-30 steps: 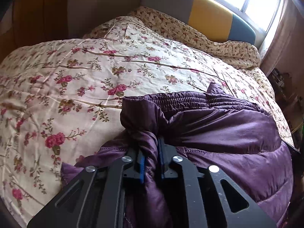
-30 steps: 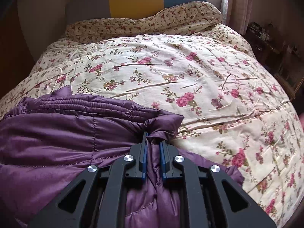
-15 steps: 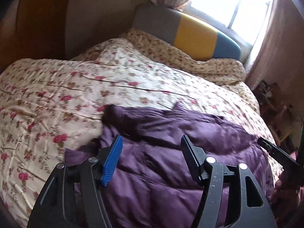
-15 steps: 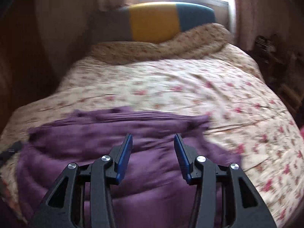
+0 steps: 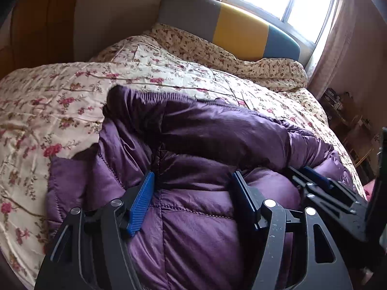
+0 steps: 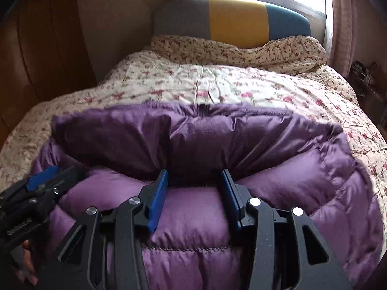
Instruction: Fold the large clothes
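Purple padded jacket point(image 5: 205, 217) is lying folded on the floral quilt point(image 5: 60, 91) of the bed, its top edge turned toward the striped headboard point(image 6: 237, 21). Your left tongs point(image 5: 193, 191) are hanging released over its near half, and your right tongs point(image 6: 194, 188) are hovering spread beside them, gripping nothing

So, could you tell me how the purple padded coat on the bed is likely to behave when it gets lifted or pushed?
The purple padded coat looks puffy and quilted, so it is probably light for its bulk and springy, tending to unfold itself. Its shiny shell suggests it may slip between pads. It drapes limply over the floral bedspread, so it should sag when lifted.
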{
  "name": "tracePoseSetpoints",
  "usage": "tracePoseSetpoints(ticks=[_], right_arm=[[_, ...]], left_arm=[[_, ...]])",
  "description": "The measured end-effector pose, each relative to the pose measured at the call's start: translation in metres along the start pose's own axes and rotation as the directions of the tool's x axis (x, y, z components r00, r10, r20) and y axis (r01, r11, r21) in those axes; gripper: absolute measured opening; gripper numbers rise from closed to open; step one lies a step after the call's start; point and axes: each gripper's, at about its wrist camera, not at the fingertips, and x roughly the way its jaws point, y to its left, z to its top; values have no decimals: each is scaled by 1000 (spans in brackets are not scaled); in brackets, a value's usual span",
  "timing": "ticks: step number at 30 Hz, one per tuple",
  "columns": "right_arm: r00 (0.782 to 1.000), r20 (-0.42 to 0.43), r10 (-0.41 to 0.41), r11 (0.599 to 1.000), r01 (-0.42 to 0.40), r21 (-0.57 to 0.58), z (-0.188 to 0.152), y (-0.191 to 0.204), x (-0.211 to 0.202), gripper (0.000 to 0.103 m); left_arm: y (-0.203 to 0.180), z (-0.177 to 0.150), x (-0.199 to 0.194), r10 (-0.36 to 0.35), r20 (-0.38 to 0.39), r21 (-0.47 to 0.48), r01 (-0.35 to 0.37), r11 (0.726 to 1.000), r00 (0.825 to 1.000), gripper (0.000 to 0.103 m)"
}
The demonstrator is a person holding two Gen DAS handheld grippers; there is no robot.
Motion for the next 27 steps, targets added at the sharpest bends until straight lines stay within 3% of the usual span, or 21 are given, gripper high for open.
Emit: tracePoseSetpoints(ticks=[14, 19, 24, 27], right_arm=[[1000, -27, 9, 1000, -9, -4, -9, -1, 25, 44], [999, -39, 30, 1000, -30, 4, -4, -4, 21, 45], [997, -38, 68, 998, -68, 13, 2, -10, 3, 54], [997, -12, 79, 997, -79, 21, 0, -14, -17, 55]], left_arm=[[6, -7, 12, -19, -4, -28, 19, 999, 1000, 65], [1, -7, -11, 5, 4, -13, -5, 1000, 1000, 77], [22, -17, -51, -4, 41, -90, 8, 996, 999, 77], [40, -25, -67, 19, 50, -123, -13, 992, 999, 77]])
